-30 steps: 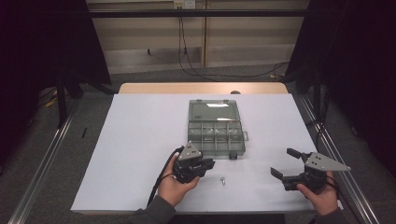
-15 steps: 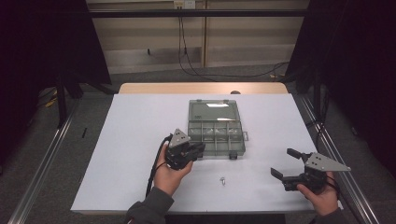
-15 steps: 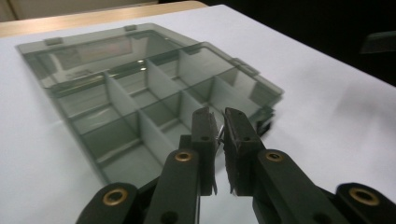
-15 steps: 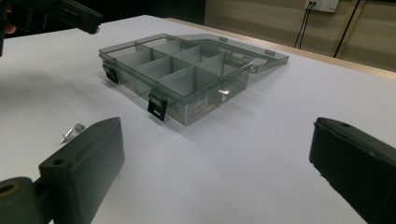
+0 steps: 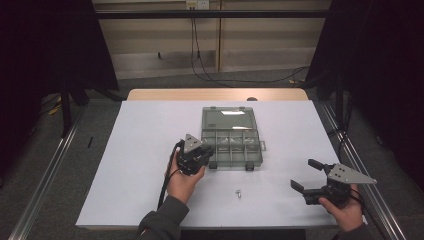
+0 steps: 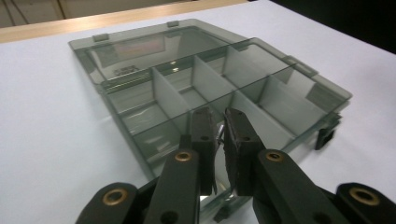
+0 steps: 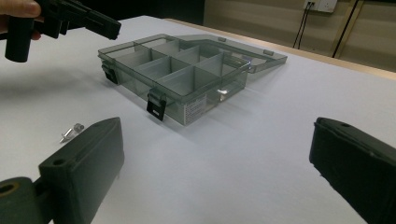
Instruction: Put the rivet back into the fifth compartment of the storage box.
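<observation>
We hold the left gripper [image 5: 204,151], jaws pressed together, at the open box's [image 5: 231,147] 8 o'clock corner. One screw [image 5: 239,192] lies on the table [image 5: 135,165] at 6 o'clock, unsorted. Right gripper [image 5: 307,175] waits spread, empty.

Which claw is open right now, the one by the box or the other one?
The right claw, held off to the side of the compartment box, is open with its jaws wide apart. The left claw, over the box's near edge, has its jaws almost together.
</observation>
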The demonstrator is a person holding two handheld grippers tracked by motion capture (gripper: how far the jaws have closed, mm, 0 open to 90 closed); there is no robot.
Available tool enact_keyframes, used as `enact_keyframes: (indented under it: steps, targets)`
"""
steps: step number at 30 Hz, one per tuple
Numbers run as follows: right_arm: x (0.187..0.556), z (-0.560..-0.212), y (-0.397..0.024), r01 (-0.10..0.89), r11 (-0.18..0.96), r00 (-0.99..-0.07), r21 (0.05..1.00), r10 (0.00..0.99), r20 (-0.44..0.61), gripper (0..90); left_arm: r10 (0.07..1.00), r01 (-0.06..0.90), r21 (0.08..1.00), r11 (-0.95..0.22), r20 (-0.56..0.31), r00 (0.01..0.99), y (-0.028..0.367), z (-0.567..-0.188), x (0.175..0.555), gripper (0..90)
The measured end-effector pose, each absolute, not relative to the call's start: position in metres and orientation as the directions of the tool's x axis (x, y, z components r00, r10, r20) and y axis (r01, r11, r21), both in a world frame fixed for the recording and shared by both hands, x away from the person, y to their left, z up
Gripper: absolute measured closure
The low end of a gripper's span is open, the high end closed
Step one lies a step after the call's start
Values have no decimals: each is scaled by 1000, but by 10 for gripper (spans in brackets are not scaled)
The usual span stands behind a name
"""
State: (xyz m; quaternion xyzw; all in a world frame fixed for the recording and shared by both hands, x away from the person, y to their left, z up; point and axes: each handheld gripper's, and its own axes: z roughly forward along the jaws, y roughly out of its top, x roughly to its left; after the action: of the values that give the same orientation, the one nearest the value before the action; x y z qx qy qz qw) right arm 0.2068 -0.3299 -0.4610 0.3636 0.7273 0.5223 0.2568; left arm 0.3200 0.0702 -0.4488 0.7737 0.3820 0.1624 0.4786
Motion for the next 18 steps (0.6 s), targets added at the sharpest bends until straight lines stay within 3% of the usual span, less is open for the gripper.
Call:
enact_keyframes:
  steps: [12, 18]
  targets:
    - [207, -461, -330, 263, 193, -604, 945, 797, 5, 25, 750, 414, 873, -257, -89, 655, 70, -452, 322, 824]
    - [207, -461, -330, 260, 194, -605, 946, 797, 3, 24, 755, 407, 879, -249, -88, 650, 73, -456, 323, 758]
